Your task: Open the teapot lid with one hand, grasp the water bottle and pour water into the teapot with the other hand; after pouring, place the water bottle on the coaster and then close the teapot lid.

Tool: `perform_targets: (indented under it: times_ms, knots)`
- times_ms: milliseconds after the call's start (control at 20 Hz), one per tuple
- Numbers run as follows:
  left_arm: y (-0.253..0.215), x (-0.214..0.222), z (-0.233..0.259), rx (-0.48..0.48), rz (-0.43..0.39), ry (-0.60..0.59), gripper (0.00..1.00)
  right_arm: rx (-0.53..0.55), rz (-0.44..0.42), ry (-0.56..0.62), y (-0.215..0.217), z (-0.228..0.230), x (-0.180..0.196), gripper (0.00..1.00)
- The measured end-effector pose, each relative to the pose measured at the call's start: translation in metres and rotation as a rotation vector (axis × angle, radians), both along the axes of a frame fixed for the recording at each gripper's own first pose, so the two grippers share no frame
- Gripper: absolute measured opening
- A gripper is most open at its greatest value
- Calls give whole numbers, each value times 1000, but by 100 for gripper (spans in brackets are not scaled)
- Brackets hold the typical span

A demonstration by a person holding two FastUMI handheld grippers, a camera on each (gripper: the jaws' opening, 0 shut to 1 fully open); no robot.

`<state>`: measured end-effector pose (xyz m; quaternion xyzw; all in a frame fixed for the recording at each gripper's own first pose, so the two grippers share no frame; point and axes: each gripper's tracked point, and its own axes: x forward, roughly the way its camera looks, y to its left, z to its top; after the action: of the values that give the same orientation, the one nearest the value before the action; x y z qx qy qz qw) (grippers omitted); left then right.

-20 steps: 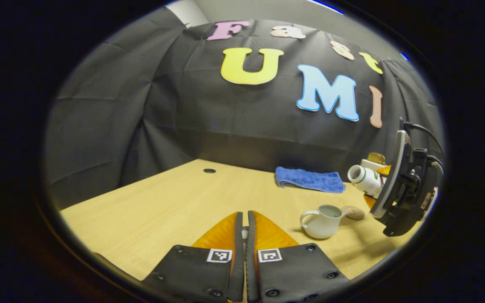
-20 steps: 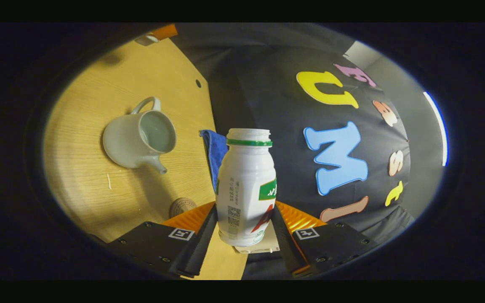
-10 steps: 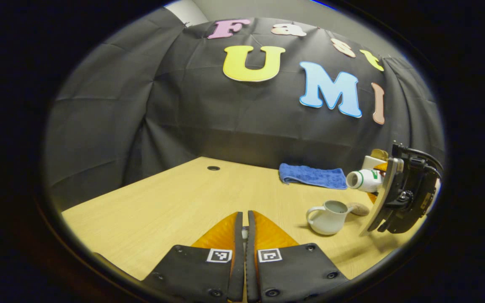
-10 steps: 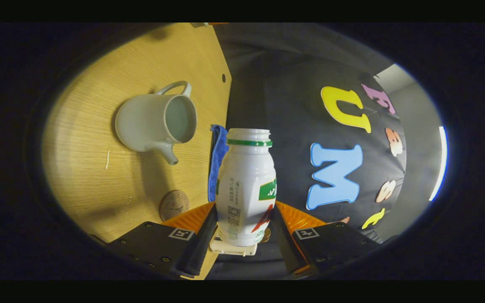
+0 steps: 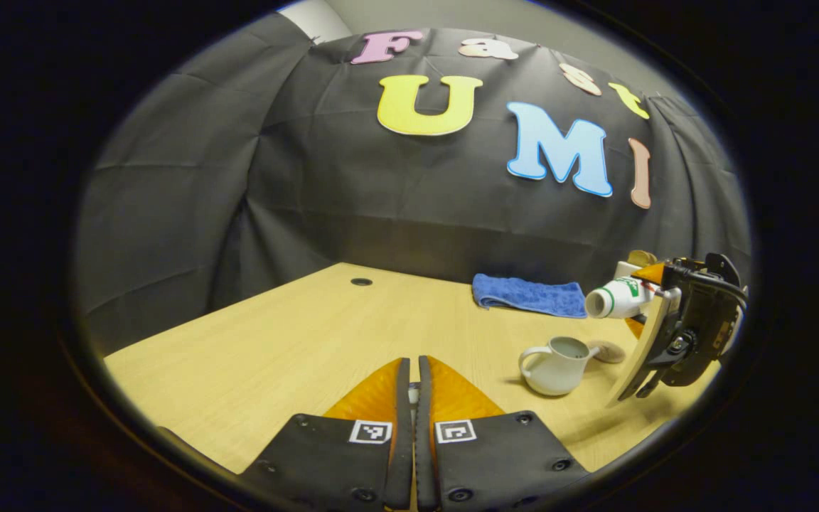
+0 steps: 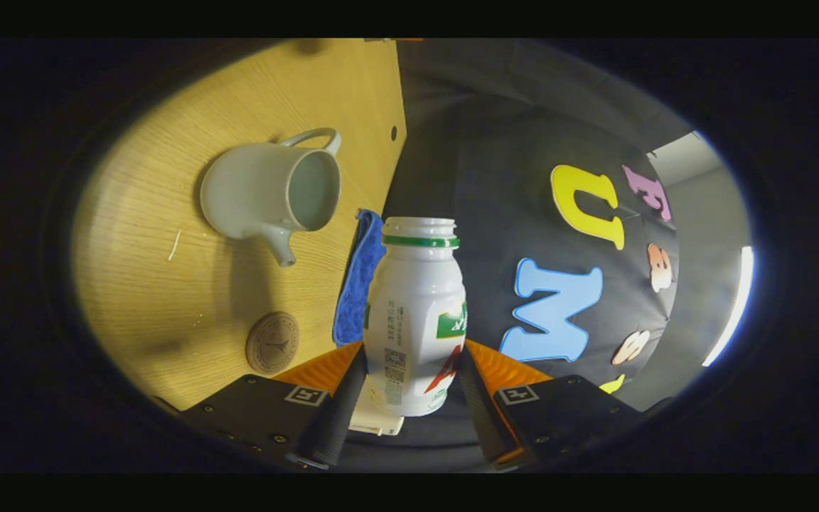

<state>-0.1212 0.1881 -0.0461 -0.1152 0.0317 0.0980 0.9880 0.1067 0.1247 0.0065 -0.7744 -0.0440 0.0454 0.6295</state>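
Observation:
A pale teapot [image 5: 555, 366] [image 6: 267, 192] stands lidless on the wooden table [image 5: 296, 341]. My right gripper [image 6: 413, 355] [image 5: 638, 300] is shut on a white bottle [image 6: 415, 313] [image 5: 616, 299] with a green neck ring and no cap. The bottle lies nearly on its side in the air, mouth toward the teapot and up to its right. No water shows at the mouth. A round brown coaster [image 5: 608, 350] [image 6: 272, 343] lies just beside the spout. My left gripper [image 5: 413, 377] hovers well to the left of the teapot, shut, with a small pale bit of the lid between its fingers.
A folded blue cloth [image 5: 527, 294] [image 6: 356, 284] lies by the back wall behind the teapot. A pale box [image 5: 626, 269] sits behind the bottle. A cable hole [image 5: 361, 281] marks the table's far left part. Bare tabletop stretches left of the teapot.
My right gripper has rolled further and dropped, bringing the bottle from mouth-up-left to almost level. The teapot looks a little farther off in the left gripper view. The left fingers stay shut.

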Motion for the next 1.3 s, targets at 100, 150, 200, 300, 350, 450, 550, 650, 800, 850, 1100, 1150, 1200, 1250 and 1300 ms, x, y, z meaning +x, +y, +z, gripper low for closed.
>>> perform_targets:
  times_ms: [100, 150, 200, 300, 350, 450, 550, 650, 800, 850, 1100, 1150, 1200, 1250, 1300]
  knots:
    - [-1, 1, -3, -2, -1, 4, 12, -14, 4, -7, 0, 2, 1, 72]
    - [0, 1, -3, -3, -2, 6, 8, -20, 6, -11, 0, 3, 1, 72]
    - [-1, 2, -3, -6, -1, 7, 8, -27, 9, -14, 0, 5, 1, 72]
    - [-2, 1, -6, -10, -5, 11, 8, -34, 15, -18, 2, 6, 1, 72]
    - [-4, 3, -8, -9, -7, 13, 8, -33, 16, -15, 2, 5, 0, 72]
    - [-4, 3, -9, -7, -11, 19, 12, -37, 19, -18, 3, 7, 0, 72]
    - [-7, 3, -9, -11, -16, 20, 12, -42, 21, -26, 3, 9, 0, 72]
    - [-9, 4, -10, -10, -19, 22, 8, -50, 24, -33, 3, 13, 0, 72]
    - [-9, 3, -9, -9, -24, 22, 12, -57, 29, -45, 3, 19, -1, 72]
    - [-10, 4, -11, -9, -25, 24, 12, -60, 30, -49, 3, 20, -1, 72]
    - [-14, 5, -11, -9, -33, 27, 12, -77, 38, -70, 4, 30, -2, 72]
    - [-14, 3, -13, -9, -34, 27, 12, -79, 39, -72, 5, 32, -2, 72]
    - [-14, 3, -13, -8, -35, 28, 12, -81, 41, -75, 5, 34, -2, 72]
    - [-14, 4, -14, -7, -36, 30, 12, -83, 42, -80, 5, 35, -2, 72]
    - [-14, 4, -13, -7, -37, 30, 8, -86, 44, -86, 4, 38, -2, 72]
